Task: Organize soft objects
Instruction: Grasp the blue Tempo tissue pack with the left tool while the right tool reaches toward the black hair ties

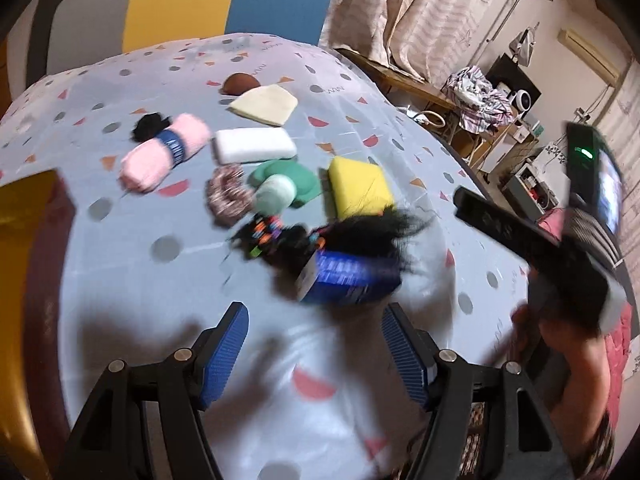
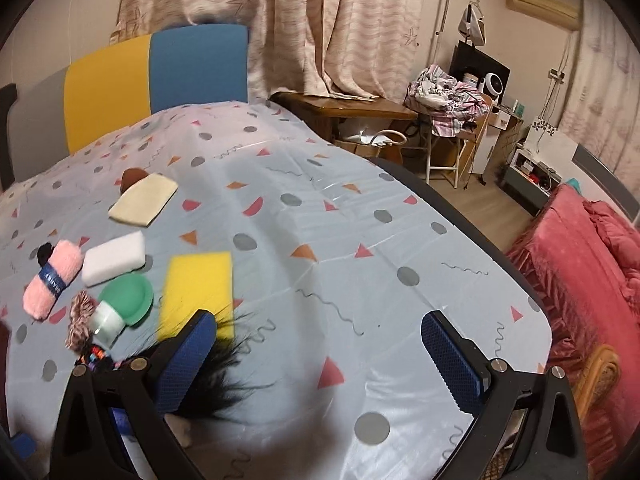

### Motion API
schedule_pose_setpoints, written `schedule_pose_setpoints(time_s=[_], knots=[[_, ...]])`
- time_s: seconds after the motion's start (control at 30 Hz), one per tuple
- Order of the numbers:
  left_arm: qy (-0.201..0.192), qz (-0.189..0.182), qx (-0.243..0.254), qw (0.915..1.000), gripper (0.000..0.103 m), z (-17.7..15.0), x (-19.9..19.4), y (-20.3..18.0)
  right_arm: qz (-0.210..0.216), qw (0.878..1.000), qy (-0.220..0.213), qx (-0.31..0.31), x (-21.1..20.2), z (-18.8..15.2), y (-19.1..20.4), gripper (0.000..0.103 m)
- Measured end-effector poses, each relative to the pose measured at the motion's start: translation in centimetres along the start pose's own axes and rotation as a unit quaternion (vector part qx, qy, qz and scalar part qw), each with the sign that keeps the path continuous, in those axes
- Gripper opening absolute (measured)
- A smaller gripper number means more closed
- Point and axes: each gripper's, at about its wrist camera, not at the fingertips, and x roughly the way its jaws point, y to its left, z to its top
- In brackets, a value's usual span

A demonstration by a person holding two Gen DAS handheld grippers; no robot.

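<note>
While both grippers — left gripper [image 1: 316,344] and right gripper [image 2: 320,356] — gape wide and empty, the black furry yarn [image 1: 360,236] lies mid-frame beside the yellow sponge [image 1: 360,188], so a blurred, hasty grab could snag the beaded tie [image 1: 264,236].

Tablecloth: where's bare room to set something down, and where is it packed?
Free: the wide stretch of tablecloth right of the yellow sponge, out to the table's right edge, and the near strip between the right hand-held gripper fingers. Crowded: the left cluster of pink yarn, white sponge, green puff and black furry skein.
</note>
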Motion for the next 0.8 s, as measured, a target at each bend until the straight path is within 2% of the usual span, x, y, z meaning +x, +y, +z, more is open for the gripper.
schedule_pose_setpoints(time_s=[0.13, 0.23, 0.27, 0.4, 0.47, 0.57, 0.67, 0.73, 0.8], knots=[[0.000, 0.008, -0.009, 0.9999, 0.070, 2.1, 3.2, -1.3, 0.001, 1.000, -0.005, 0.003, 0.5, -0.3, -0.8, 0.103], [0.030, 0.034, -0.003, 0.9990, 0.072, 2.4, 6.0, -1.5, 0.002, 1.000, 0.000, 0.018, 0.7, -0.3, -1.3, 0.103], [0.028, 0.018, -0.013, 0.9994, 0.073, 2.2, 6.2, -1.0, 0.004, 1.000, 0.001, 0.021, 0.8, -0.4, -1.4, 0.103], [0.019, -0.006, -0.029, 0.9994, 0.073, 0.7, 5.0, 1.0, 0.021, 1.000, 0.006, 0.022, 0.9, -0.7, -1.2, 0.103], [0.012, 0.000, -0.032, 0.9994, 0.075, -0.4, 4.0, 2.2, 0.030, 0.999, 0.006, 0.017, 0.9, -0.8, -0.8, 0.103], [0.019, 0.034, -0.048, 0.9981, 0.072, -1.9, 3.1, 4.0, 0.039, 0.999, 0.002, 0.004, 0.7, -0.9, 0.0, 0.103], [-0.006, 0.014, -0.060, 0.9981, 0.072, -3.3, 1.6, 4.6, 0.053, 0.999, 0.007, 0.002, 0.7, -1.2, 0.5, 0.103], [-0.029, 0.005, -0.043, 0.9986, 0.073, -3.7, 0.8, 3.6, 0.058, 0.998, 0.012, 0.007, 0.8, -1.5, 0.6, 0.103], [-0.032, 0.013, -0.004, 0.9994, 0.073, -3.5, 0.8, 1.9, 0.066, 0.998, 0.018, 0.012, 1.0, -1.7, 0.8, 0.103]])
